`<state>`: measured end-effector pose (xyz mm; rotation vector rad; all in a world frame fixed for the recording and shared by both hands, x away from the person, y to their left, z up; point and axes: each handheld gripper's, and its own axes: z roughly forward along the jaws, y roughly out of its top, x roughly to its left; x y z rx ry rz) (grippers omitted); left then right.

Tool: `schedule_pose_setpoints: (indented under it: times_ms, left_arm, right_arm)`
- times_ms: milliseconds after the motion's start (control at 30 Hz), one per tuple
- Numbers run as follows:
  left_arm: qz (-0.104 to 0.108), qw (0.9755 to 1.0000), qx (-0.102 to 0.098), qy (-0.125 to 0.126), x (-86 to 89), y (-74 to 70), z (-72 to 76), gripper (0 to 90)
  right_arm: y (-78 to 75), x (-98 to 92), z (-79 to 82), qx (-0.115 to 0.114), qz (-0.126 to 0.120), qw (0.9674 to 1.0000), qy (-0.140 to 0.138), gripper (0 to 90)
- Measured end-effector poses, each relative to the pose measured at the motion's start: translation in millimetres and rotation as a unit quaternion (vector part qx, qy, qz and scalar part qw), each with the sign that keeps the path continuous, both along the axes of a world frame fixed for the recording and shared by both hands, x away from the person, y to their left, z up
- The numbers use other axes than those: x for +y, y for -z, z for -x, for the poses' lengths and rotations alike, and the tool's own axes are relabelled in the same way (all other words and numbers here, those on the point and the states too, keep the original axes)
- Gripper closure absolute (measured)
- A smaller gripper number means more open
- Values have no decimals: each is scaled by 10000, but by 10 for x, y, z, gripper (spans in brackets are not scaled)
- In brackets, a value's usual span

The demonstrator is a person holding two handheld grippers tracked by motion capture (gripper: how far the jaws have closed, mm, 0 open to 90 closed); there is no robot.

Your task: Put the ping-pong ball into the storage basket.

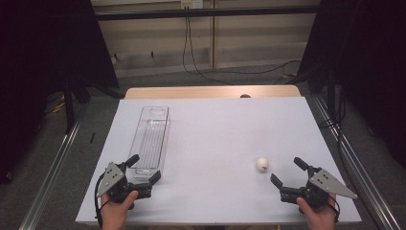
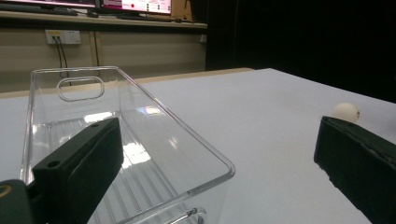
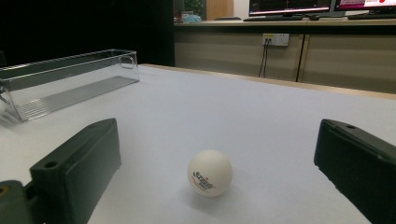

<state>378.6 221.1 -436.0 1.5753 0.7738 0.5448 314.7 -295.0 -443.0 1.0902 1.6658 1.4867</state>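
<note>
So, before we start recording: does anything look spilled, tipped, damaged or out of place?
Nothing stands out. The clear plastic bin sits upright and empty on the table, and the ping-pong ball rests intact, apart from it.

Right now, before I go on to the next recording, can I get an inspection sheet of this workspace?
Surface: white table, flat, with a wooden edge at the far side.
Job's things: white ball on the table just ahead of the right gripper, untouched; clear long bin standing empty at the left, its near end at the left gripper.
Clutter: nothing seen.
Grippers: both held low at the near edge, jaws wide open, nothing between the pads; one left jaw sits over the bin's near end.
Cables: black cable hanging down the far wall onto the floor; a cable trails from the left gripper.
Surroundings: dark curtains at both sides, metal rails along the floor, monitors on a far bench in the gripper views.
</note>
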Motion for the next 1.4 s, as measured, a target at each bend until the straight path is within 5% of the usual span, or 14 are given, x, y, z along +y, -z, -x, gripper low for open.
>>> schedule_pose_setpoints:
  times_ms: [267, 733, 1067, 1400]
  left_arm:
    - [108, 9999, 36, 57, -35, -10, 6, 16]
    - [-54, 9998, -11, 185, -116, -78, 13, 16]
    - [153, 9992, 85, 352, -257, -125, 5, 16]
    - [84, 9989, 151, 445, -398, -165, -2, 16]
  right_arm:
    - [-4, 14, 1, 6, -73, 10000, 16, 2]
    - [-7, -6, 7, 2, -34, 10000, -41, 3]
    - [-3, -6, 1, 0, -20, 10000, -31, 3]
    - [-6, -9, 4, -6, -27, 10000, -38, 4]
